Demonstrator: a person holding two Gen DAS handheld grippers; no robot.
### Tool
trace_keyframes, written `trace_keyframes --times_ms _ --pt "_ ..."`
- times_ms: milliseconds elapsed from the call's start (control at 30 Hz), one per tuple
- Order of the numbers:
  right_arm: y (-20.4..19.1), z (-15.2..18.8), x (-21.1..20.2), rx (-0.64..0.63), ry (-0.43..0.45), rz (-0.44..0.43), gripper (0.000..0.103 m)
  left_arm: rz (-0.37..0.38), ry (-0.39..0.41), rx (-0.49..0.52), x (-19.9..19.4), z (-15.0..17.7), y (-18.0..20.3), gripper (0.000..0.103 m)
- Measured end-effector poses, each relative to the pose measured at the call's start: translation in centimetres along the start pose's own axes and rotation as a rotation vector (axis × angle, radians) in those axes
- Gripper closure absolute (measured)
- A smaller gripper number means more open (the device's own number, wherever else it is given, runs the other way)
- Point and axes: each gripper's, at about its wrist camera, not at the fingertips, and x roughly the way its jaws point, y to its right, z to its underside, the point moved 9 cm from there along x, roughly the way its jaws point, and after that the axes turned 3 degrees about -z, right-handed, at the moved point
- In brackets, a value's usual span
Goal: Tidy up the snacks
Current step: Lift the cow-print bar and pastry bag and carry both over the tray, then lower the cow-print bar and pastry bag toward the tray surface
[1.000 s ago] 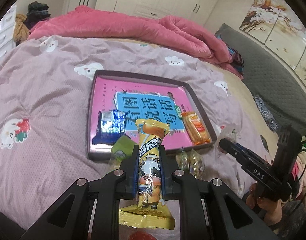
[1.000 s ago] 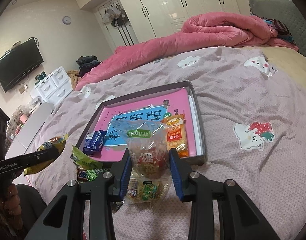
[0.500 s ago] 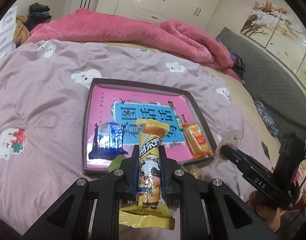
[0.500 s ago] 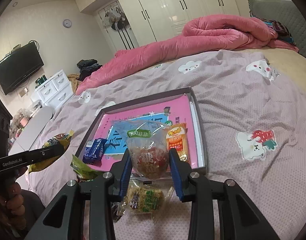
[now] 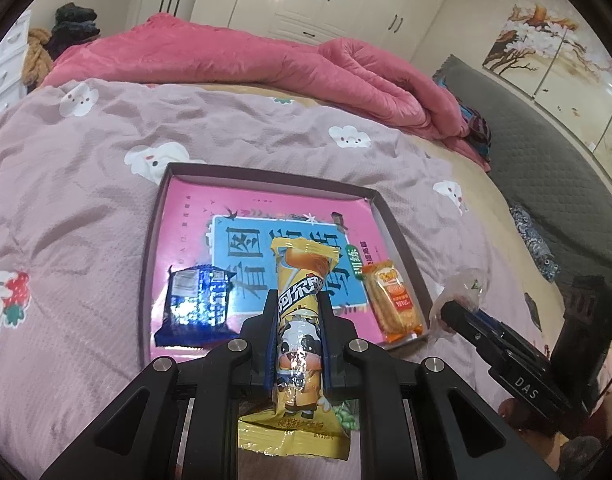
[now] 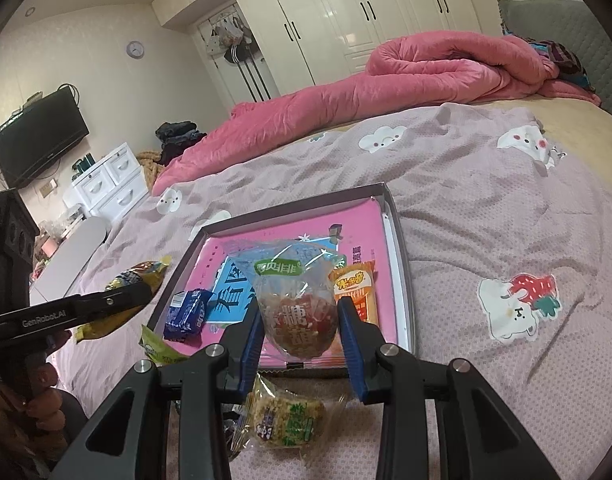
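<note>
My left gripper (image 5: 298, 312) is shut on a yellow cow-print snack packet (image 5: 300, 320) and holds it over the near edge of the shallow dark tray (image 5: 266, 174). The tray has a pink-and-blue printed bottom and holds a blue biscuit packet (image 5: 198, 306) and an orange cracker packet (image 5: 391, 300). My right gripper (image 6: 300, 320) is shut on a clear bag of red candied snack (image 6: 296, 304) above the tray's near edge (image 6: 397, 248). Each gripper shows in the other's view, the right one (image 5: 445, 312) and the left one (image 6: 142, 294).
A green-and-yellow rice cracker packet (image 6: 286, 420) and a green packet (image 6: 158, 346) lie on the purple bedspread before the tray. A rumpled pink duvet (image 5: 246, 60) lies beyond. White drawers (image 6: 110, 184) and a TV (image 6: 38, 136) stand left.
Both grippers have risen and moved forward toward the tray, each keeping its snack. The loose packets in front of the tray have dropped lower in both views.
</note>
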Motion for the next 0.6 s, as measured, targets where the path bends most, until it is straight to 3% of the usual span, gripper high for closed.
trace_keyframes --times_ms 600 --pt "-0.8 -0.1 3.9 -0.019 -0.065 -0.051 0.066 -0.061 -0.046 0.017 4.8 0.2 -0.3 0.086"
